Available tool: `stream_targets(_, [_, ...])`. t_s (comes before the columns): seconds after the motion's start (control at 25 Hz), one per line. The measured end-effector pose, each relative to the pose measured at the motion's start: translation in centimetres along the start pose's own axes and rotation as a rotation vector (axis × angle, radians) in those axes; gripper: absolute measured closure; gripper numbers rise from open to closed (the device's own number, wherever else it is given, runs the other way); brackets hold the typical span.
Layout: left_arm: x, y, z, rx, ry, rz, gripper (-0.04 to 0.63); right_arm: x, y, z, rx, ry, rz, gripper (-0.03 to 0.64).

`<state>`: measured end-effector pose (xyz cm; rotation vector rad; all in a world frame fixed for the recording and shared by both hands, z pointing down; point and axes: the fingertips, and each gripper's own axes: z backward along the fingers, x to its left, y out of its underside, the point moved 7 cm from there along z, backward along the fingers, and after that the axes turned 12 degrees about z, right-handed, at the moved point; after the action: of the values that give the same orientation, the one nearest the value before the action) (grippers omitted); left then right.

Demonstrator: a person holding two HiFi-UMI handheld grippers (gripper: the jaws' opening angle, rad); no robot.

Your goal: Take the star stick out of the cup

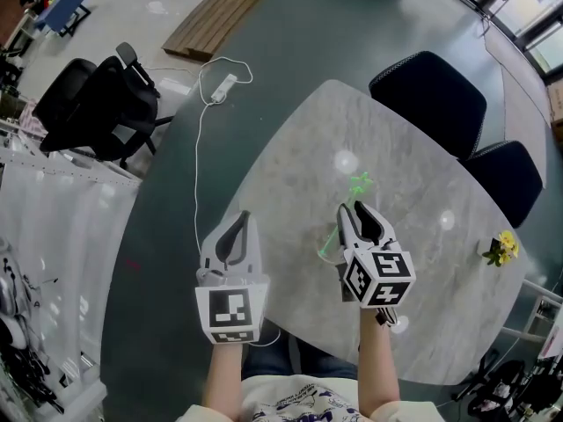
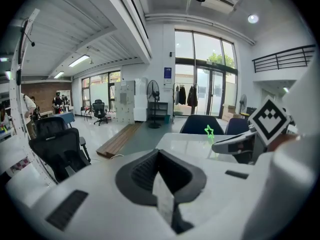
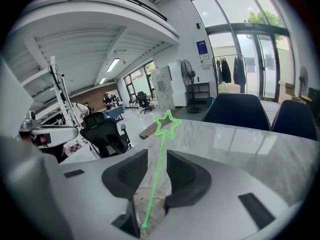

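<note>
A thin green star stick (image 3: 159,159) stands tilted in a clear plastic cup (image 3: 150,204) on the marble table (image 1: 413,148). The star (image 1: 359,183) shows beyond the fingertips. My right gripper (image 1: 359,213) has the cup between its jaws; the cup fills the gap and touches both inner faces. The stick rises through that gap without touching the fingers (image 3: 187,176). My left gripper (image 1: 243,219) hovers at the table's near left edge, apart from the cup, jaws together and empty. From the left gripper view the star (image 2: 209,131) shows far right, beside the right gripper (image 2: 220,145).
Two dark blue chairs (image 1: 431,95) (image 1: 512,178) stand at the table's far side. A small yellow flower (image 1: 503,247) sits near the right edge. On the floor to the left are a black office chair (image 1: 101,104), a white cable (image 1: 198,170) and wooden boards (image 1: 220,11).
</note>
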<state>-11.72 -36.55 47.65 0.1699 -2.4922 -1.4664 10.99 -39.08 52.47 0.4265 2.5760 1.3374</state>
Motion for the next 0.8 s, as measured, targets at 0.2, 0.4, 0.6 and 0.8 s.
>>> stream_targets(0.2, [0.19,0.23,-0.14,0.008,-0.002,0.003,0.595,-0.07,0.15,-0.52,0.011,0.000,-0.006,0.522])
stream_targets(0.4, [0.22,0.60,-0.05,0.014,-0.002,0.012,0.595,0.04,0.37,-0.85,0.021,0.005,-0.007,0.565])
stream_targets(0.6, [0.25,0.74,-0.08,0.017,-0.002,0.009,0.595,-0.02,0.54,-1.02,0.024,0.005,-0.031,0.581])
stream_targets(0.8, [0.30,0.58,0.12,0.013,-0.004,0.010,0.595,0.13,0.30,-0.79,0.010,0.005,-0.034,0.588])
